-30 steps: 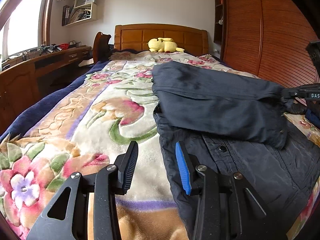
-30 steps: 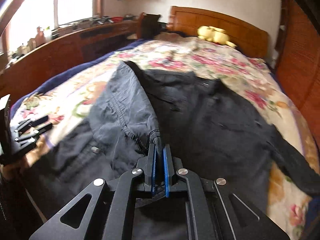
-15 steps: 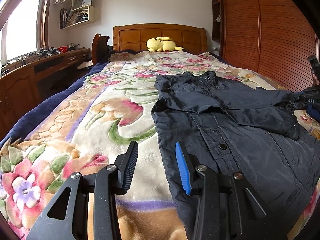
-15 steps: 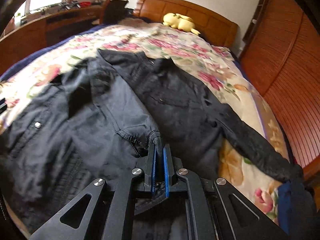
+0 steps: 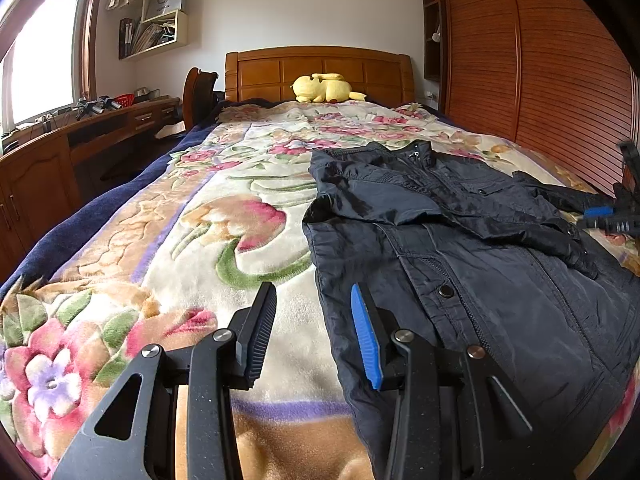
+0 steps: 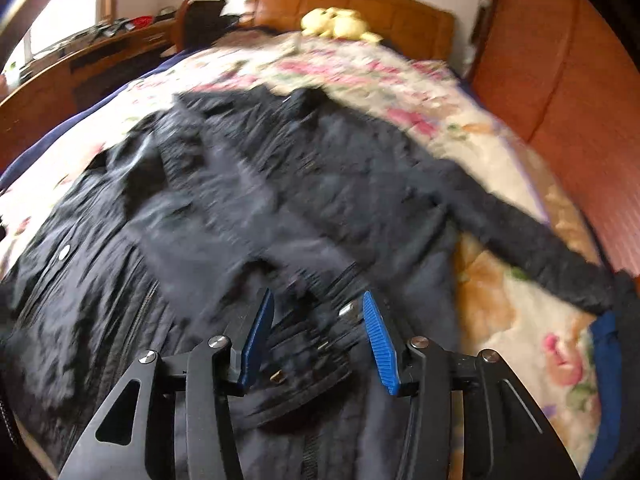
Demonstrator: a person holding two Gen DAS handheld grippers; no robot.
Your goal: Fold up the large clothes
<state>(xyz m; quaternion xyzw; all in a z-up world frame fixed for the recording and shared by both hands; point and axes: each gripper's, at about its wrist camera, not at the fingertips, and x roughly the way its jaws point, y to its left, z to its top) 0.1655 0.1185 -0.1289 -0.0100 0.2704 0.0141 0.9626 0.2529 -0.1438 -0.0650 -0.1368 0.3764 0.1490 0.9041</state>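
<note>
Our right claw (image 6: 318,336) has just been opening, the jacket (image 6: 280,200) cuff loose between its jaws; our left claw (image 5: 314,334), spread and empty, straddles the jacket's edge, open blanket (image 5: 224,240) beyond.

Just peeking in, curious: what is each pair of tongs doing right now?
Left tongs: open, empty, at the jacket's edge.
Right tongs: just opened, gripping nothing, the cuff lying loose between them.

To your left of the jacket (image 5: 460,248), the floral blanket (image 5: 240,240) lies bare up to the plush toy (image 5: 324,88) by the headboard. A wardrobe wall (image 5: 540,80) hems the right side; a desk (image 5: 80,136) flanks the left.
</note>
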